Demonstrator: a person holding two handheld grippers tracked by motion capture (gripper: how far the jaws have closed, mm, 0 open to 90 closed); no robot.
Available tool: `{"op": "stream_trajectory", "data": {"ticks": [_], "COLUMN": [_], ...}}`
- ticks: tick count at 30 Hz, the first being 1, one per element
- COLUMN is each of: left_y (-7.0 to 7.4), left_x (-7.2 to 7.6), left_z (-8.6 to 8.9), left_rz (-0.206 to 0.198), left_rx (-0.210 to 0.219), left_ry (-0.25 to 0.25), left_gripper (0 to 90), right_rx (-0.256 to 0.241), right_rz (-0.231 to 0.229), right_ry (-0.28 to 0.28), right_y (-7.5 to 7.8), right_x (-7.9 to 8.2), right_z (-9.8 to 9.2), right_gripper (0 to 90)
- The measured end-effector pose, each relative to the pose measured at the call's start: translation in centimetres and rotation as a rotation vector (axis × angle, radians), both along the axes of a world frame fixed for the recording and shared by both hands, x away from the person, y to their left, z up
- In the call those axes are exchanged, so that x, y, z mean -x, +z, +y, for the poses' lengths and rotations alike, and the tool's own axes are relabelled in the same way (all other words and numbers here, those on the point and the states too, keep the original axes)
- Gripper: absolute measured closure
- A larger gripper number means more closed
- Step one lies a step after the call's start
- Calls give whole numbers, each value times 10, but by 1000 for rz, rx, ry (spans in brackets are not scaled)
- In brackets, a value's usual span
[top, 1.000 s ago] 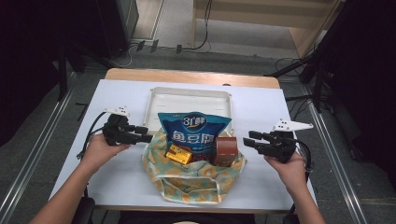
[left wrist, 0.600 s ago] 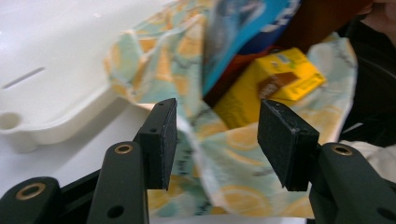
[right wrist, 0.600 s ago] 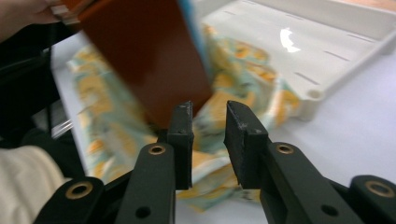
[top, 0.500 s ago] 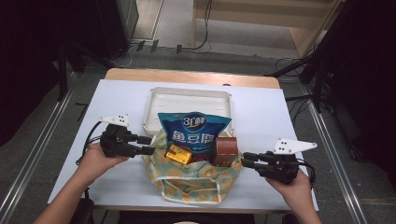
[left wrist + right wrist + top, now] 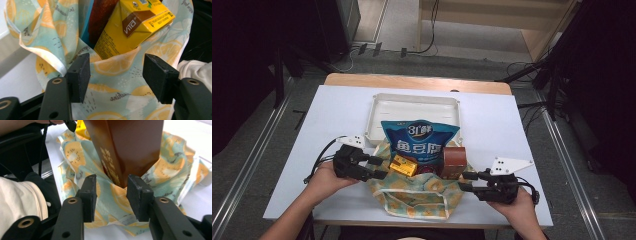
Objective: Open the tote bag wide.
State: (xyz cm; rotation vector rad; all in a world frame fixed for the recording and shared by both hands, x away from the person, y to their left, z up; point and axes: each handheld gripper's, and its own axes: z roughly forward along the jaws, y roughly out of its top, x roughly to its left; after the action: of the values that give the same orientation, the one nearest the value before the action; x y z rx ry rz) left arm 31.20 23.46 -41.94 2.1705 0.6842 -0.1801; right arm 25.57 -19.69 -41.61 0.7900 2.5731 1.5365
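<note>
In the left gripper view, the left gripper has its jaws spread wide, with the lemon-print bag lying across the gap between them. The cloth runs under and past both pads; whether it touches either pad cannot be told. Just beyond the jaws, a yellow carton sticks out of the bag's mouth, tilted, with its top toward the right jaw's side. Behind the carton, toward the left jaw's side, sits a dark red pack, and a loose fold of the bag hangs past the left jaw.

In the right gripper view, the right gripper has its jaws apart, though less widely, and a ridge of the bag rises between the pads. Neither pad is seen pressing on it. Right beyond the gap, a brown box stands upright on the cloth, its lower corner almost in line with the gap. Farther off, past the left jaw, the other gripper's tip and a bit of the yellow carton show at the top edge.

In the high view, the left gripper sits at the bag's left edge and the right gripper at its right edge, both pointing inward. Between them the bag lies open on the table, holding the carton, the box and a blue snack bag. Beyond these lies a white tray.
</note>
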Motion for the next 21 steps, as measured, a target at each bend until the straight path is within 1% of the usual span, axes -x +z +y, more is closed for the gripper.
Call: {"op": "stream_trajectory", "data": {"ticks": [2,3,6,8,10,11,13,15,16,18,20,21], "left_y": [-4,-5,-8,-11,-15,-17,-22,-26,-27,-29,-31,-32], "left_x": [-2,-3,-4,-5,-6,-7,-8,-8,-8,-8,-9,-10], "left_z": [-1,-2,-7,-9,-9,-9,-9,-11,-12,-13,-12,-12], "left_rz": [3,-3,-12,3,21,33,76,103,106,117,134,141], "left_rx": [4,-2,5,-10,-24,-27,-32,-57,-64,-63,-55,-65], "left_ry": [-1,-9,-22,-28,-40,-35,-46,-57,-59,-65,-75,-75], "left_gripper": [379,375,372,399,492,538,619,706,738,788,823,841], "right_rx": [2,5,27,44,53,52,59,74,82,82,81,82], "right_rz": [5,7,22,28,35,44,59,77,77,88,92,85], "right_ry": [5,5,13,11,6,5,5,12,14,19,20,26], "right_y": [-2,-4,-9,-13,-15,-16,-19,-23,-24,-27,-30,-32], "right_x": [0,0,0,-1,-2,-3,-4,-6,-7,-9,-12,-13], "right_z": [1,2,5,6,6,5,5,6,7,7,7,6], "right_gripper": [586,582,582,586,646,687,768,848,871,898,900,900]}}
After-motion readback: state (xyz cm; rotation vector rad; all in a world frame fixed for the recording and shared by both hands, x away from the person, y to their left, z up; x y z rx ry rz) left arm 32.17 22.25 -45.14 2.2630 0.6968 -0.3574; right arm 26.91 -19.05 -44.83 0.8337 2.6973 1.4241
